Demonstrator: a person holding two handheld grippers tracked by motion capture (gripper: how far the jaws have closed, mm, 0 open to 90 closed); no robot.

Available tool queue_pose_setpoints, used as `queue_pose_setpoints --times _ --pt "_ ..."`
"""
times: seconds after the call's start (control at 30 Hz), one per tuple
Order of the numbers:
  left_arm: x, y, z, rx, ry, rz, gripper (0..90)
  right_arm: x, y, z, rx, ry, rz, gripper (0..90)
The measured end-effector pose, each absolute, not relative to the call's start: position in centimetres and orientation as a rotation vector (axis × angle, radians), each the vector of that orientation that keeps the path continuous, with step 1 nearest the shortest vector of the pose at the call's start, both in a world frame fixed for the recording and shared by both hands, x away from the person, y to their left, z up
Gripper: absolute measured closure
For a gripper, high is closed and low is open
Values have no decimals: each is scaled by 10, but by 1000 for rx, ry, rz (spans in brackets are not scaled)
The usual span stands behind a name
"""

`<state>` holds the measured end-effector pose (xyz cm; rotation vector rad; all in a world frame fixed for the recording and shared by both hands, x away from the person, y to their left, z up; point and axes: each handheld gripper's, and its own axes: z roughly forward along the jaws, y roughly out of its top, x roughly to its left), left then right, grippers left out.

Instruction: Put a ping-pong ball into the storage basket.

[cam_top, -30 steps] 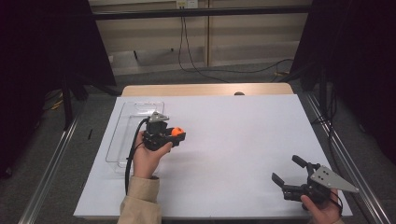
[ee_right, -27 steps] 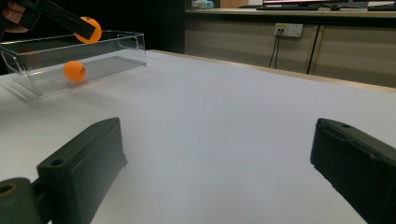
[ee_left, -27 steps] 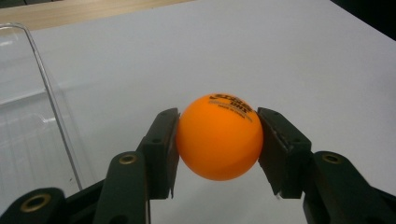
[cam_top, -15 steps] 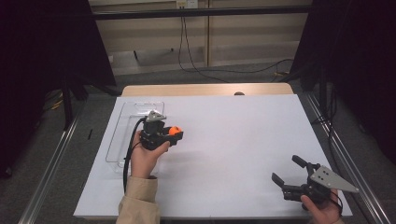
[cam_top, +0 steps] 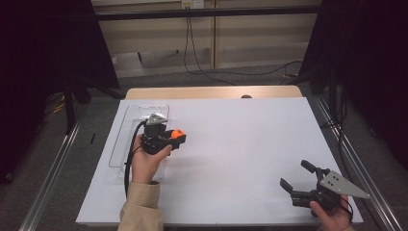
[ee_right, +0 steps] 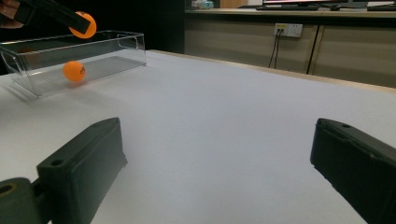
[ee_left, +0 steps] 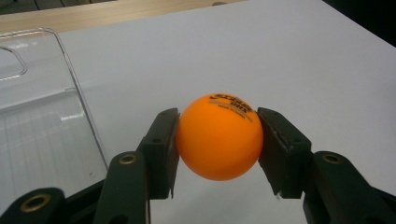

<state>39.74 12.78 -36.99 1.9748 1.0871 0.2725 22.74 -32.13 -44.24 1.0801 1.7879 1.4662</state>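
Left tool (ee_left: 217,140) grips orange ball (ee_left: 218,136) beside clear tray (cam_top: 126,137); right tool (cam_top: 299,174) open.

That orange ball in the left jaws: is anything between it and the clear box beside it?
Nothing visible. The ball is held above the bare table, with the box right beside it. Only the box's own wall lies between them. Another ball already sits inside.

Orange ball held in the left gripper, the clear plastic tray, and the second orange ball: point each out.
Orange ball held (ee_left: 218,137), left gripper view, its front face.
Clear plastic tray (cam_top: 126,126), high view, its left wall.
Second orange ball (ee_right: 74,71), right gripper view, its centre, inside the tray.
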Motion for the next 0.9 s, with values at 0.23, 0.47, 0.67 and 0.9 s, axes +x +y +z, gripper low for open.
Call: queue_pose_setpoints --times 0.23,0.47,0.67,0.9 --pt "397 131 -369 1971 1093 281 510 227 -321 -442 1081 1788 1467 28" --pt "398 134 -368 1961 1099 287 510 227 -321 -442 1082 1787 1467 27" --pt "397 137 -367 1958 1105 290 510 227 -321 -442 1082 1786 1467 27" --pt "397 139 -367 1953 1109 296 510 227 -321 -442 1082 1786 1467 27"
